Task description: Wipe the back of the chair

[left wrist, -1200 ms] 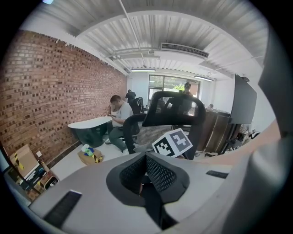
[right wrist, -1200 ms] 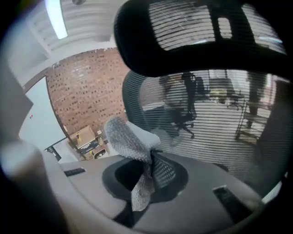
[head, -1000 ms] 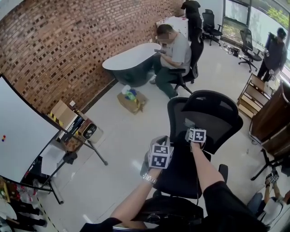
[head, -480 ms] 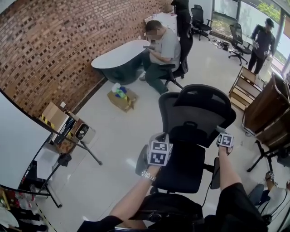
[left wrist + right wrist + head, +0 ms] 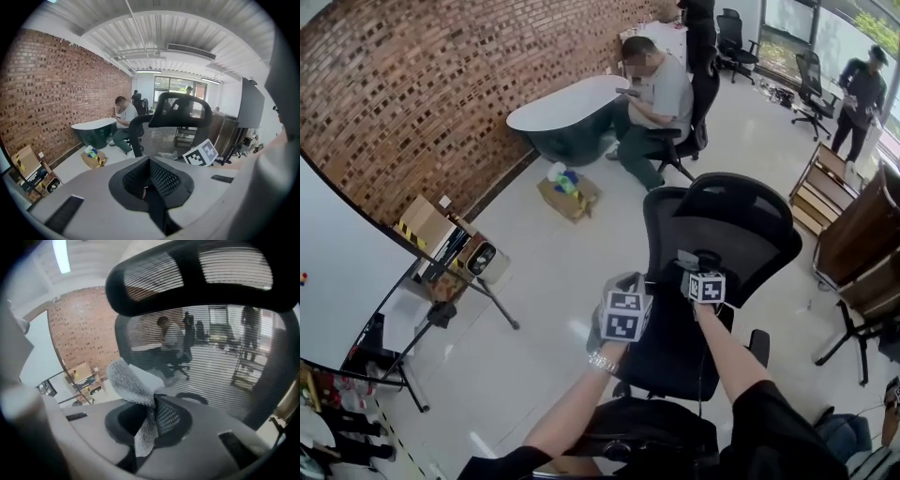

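Head view: your right gripper (image 5: 694, 272) stood against the near face of the black mesh chair back (image 5: 741, 234), below the headrest (image 5: 741, 192). Your left gripper (image 5: 624, 289) hung just left of the chair, off the mesh.

Right gripper view: your jaws pinched a grey cloth (image 5: 133, 380). Its upper fold stood up before the mesh, and a tail hung down between the jaws. The chair back filled the frame close ahead.

Left gripper view: your jaws were pressed together with nothing between them, and the chair lay ahead and to the right.

Far scene: a seated person (image 5: 661, 89) leaned at a rounded table (image 5: 567, 103) beside the brick wall (image 5: 441, 84). A cardboard box (image 5: 569, 195) lay on the floor.
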The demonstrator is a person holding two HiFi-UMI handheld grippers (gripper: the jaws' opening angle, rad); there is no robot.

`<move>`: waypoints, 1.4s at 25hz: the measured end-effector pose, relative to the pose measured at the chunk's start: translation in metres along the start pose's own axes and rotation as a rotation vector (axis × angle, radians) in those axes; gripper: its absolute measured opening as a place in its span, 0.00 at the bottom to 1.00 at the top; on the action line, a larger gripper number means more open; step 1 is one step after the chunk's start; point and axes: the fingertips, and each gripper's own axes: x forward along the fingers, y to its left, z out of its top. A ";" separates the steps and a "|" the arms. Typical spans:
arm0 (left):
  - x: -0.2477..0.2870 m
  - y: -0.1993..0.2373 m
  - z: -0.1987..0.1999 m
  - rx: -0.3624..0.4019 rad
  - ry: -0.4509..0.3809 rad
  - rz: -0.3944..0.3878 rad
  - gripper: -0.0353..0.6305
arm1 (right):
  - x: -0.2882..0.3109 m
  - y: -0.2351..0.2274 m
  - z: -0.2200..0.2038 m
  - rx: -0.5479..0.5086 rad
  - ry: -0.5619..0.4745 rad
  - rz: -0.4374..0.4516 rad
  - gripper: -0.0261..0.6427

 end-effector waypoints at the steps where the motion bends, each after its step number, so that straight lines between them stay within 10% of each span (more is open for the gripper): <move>1: -0.002 0.003 -0.001 -0.004 0.003 0.010 0.06 | 0.009 0.022 0.009 -0.014 -0.022 0.026 0.08; 8: -0.012 0.029 -0.003 -0.022 -0.004 0.077 0.06 | 0.070 0.070 0.012 0.008 0.062 0.058 0.08; 12: -0.018 0.041 -0.003 -0.029 0.001 0.106 0.06 | 0.068 0.018 -0.017 0.077 0.186 -0.057 0.08; 25: -0.006 0.018 -0.011 -0.024 0.009 0.009 0.06 | -0.091 -0.225 -0.074 0.206 0.140 -0.497 0.08; 30: 0.011 0.011 -0.011 -0.014 0.005 0.003 0.06 | -0.076 -0.206 -0.063 0.229 0.051 -0.385 0.08; 35: 0.005 0.021 0.004 -0.018 -0.002 0.014 0.06 | -0.016 -0.084 -0.033 0.125 0.027 -0.188 0.08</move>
